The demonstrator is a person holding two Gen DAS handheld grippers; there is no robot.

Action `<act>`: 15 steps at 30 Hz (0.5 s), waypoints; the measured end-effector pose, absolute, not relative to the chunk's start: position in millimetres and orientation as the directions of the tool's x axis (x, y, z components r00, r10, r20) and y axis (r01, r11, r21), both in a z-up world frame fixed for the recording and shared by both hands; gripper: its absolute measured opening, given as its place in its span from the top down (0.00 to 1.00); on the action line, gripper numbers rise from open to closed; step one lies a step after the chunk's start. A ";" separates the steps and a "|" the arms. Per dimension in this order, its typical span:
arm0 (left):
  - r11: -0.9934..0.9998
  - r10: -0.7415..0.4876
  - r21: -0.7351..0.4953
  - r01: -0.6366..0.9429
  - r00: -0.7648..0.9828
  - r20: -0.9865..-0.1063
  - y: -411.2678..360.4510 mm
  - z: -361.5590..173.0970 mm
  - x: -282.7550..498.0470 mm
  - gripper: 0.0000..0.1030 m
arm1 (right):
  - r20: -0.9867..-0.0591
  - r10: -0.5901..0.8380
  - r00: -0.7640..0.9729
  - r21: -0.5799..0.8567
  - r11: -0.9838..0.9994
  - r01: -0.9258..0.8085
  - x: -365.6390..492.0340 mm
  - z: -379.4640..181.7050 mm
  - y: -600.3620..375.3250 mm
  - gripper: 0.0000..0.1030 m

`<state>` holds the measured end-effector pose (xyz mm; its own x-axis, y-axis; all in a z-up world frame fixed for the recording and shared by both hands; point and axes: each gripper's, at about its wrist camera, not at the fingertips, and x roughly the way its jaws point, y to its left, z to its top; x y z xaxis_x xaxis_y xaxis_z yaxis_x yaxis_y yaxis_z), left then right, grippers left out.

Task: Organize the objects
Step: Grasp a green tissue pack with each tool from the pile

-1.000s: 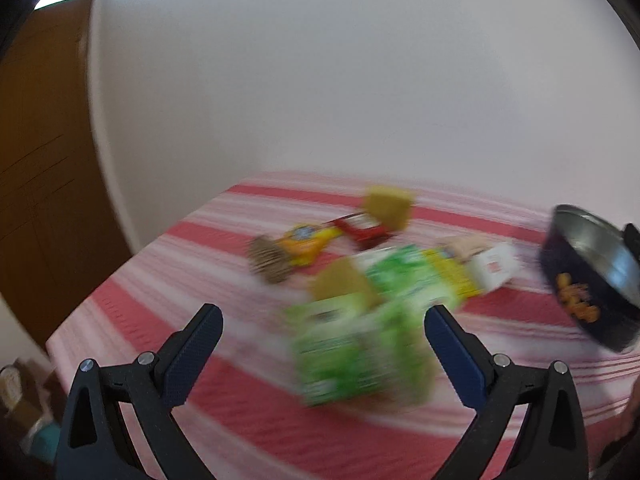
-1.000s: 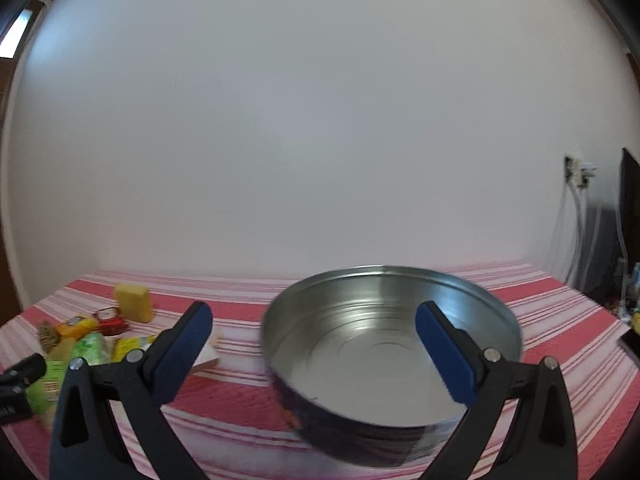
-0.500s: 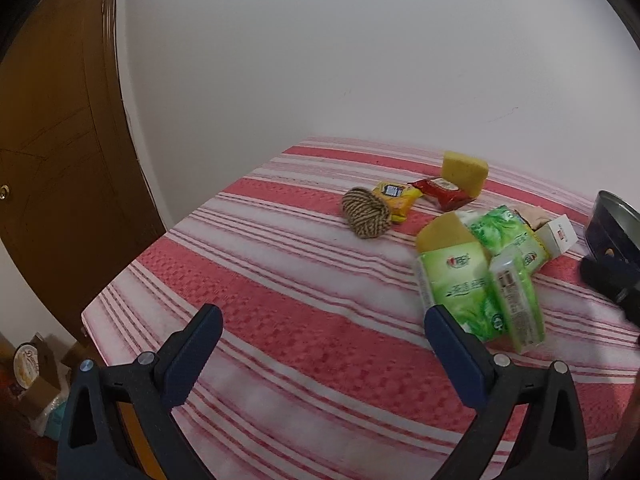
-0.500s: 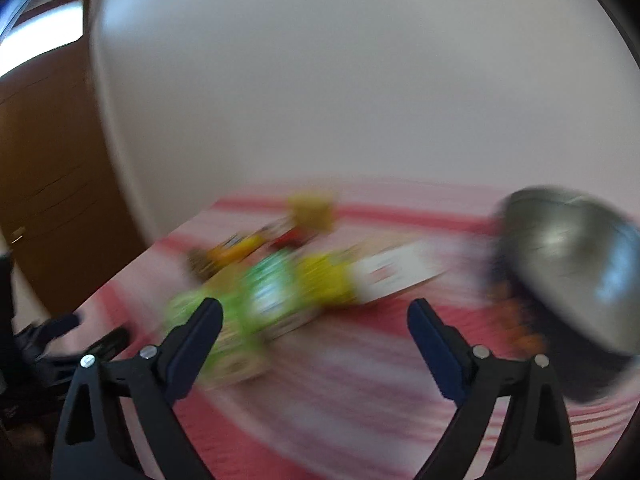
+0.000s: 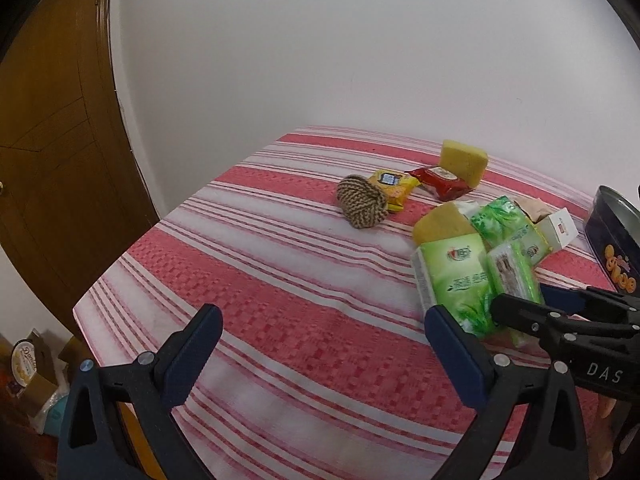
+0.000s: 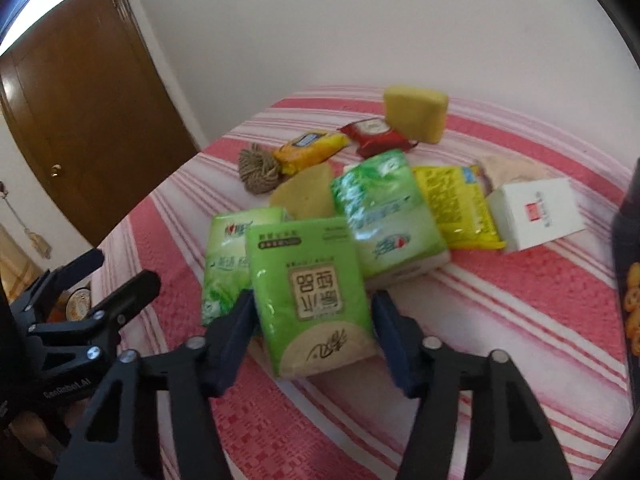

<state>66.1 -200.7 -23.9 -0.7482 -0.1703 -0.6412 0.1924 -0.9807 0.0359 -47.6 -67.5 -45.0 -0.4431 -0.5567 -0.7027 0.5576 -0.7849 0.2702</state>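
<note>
The left claw (image 5: 322, 342) hangs above a wide bare stretch of the red-and-white striped counter (image 5: 280, 288), whose near-left corner and left edge lie just ahead of and left of its fingers; beyond that edge stands a brown door (image 5: 48, 140). Its jaws stand wide apart with nothing between them.

The clutter sits ahead and to the right of that claw. The tissue pack (image 6: 310, 292) is bright green plastic with a tan label of dark characters and a beige band at its near end; it lies partly on top of a second green pack (image 6: 228, 256). Past these are a third green-and-white pack (image 6: 384, 216), a yellow packet (image 6: 456, 208), a white box (image 6: 536, 214), a rope ball (image 6: 258, 170), an orange-yellow snack packet (image 6: 310, 148), a red snack packet (image 6: 376, 136) and a yellow sponge (image 6: 416, 112). A dark blue tin (image 5: 612, 236) stands at the far right, near the counter's right side.

The right claw (image 6: 312, 334) is lowered around the near end of the tissue pack, its blue pads (image 6: 236, 332) on either flank. The frame is blurred, so whether they press the pack cannot be told.
</note>
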 end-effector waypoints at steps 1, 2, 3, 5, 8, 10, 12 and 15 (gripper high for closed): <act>-0.981 -0.166 0.032 0.190 -0.749 -0.641 -199.1 -23.1 65.7 0.01 | -0.699 -0.568 -0.435 0.281 -0.777 0.562 -46.7 -44.0 -66.0 0.51; -0.982 -0.161 0.028 0.187 -0.750 -0.642 -197.5 -22.1 65.7 0.01 | -0.693 -0.579 -0.430 0.292 -0.770 0.567 -47.9 -42.9 -65.7 0.51; -0.983 -0.153 0.022 0.182 -0.751 -0.642 -194.9 -20.8 65.0 0.01 | -0.685 -0.589 -0.429 0.302 -0.766 0.568 -48.2 -41.6 -64.6 0.51; -0.985 -0.139 0.011 0.172 -0.754 -0.642 -188.6 -19.4 62.3 0.01 | -0.650 -0.609 -0.454 0.318 -0.761 0.565 -44.2 -33.9 -54.0 0.51; -0.990 -0.106 -0.003 0.142 -0.752 -0.650 -173.6 -19.9 54.5 0.01 | -0.590 -0.598 -0.542 0.297 -0.785 0.544 -36.6 -17.9 -29.9 0.51; -0.993 -0.080 -0.014 0.119 -0.748 -0.658 -161.9 -21.1 47.8 0.01 | -0.560 -0.544 -0.625 0.242 -0.829 0.505 -33.0 -10.1 -12.2 0.51; -0.995 -0.067 -0.014 0.103 -0.744 -0.665 -149.9 -23.5 39.9 0.01 | -0.544 -0.480 -0.688 0.200 -0.871 0.449 -33.9 -6.6 3.3 0.51; -0.994 -0.080 0.000 0.110 -0.723 -0.686 -137.7 -31.2 22.8 0.01 | -0.528 -0.405 -0.746 0.183 -0.913 0.366 -35.5 -5.6 25.2 0.51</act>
